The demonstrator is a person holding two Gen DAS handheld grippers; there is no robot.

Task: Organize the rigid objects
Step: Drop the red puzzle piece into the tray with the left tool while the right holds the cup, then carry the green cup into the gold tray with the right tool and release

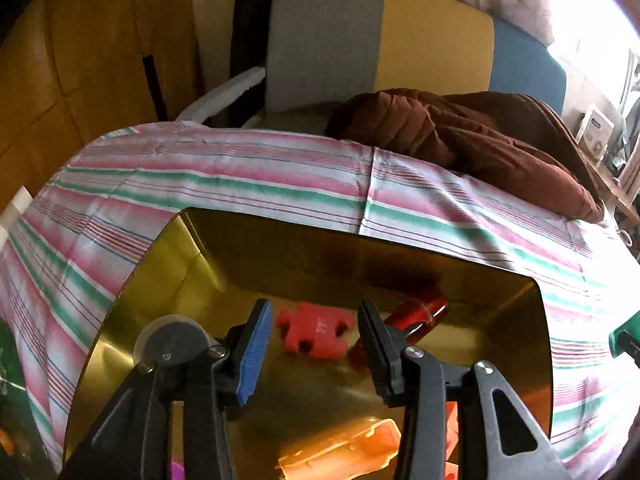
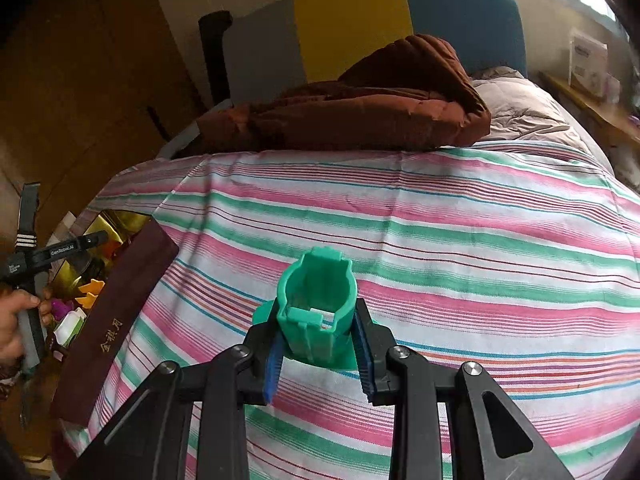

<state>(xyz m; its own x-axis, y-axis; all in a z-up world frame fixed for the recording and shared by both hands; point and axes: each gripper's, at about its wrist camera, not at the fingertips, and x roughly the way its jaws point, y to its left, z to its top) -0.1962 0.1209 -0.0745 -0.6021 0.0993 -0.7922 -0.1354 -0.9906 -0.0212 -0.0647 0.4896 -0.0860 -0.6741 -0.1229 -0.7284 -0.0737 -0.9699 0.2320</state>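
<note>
My left gripper (image 1: 314, 344) is open and empty, held over a gold-lined box (image 1: 168, 288). In the box lie a pink plastic block (image 1: 316, 330), a dark red glossy piece (image 1: 424, 314) and an orange piece (image 1: 340, 454). My right gripper (image 2: 320, 344) is shut on a green plastic cup-shaped piece (image 2: 318, 304) and holds it above the striped sheet (image 2: 440, 240). The same box (image 2: 116, 220) shows at the far left of the right wrist view, with its maroon side (image 2: 116, 316) and the left gripper (image 2: 60, 252) over it. The green piece peeks in at the right edge of the left wrist view (image 1: 624, 334).
A brown quilted jacket (image 2: 360, 104) lies at the back of the bed. A headboard with grey, yellow (image 1: 432, 40) and blue panels stands behind it. A wooden wardrobe (image 1: 80, 40) is at left, a shelf with small items (image 2: 588, 68) at right.
</note>
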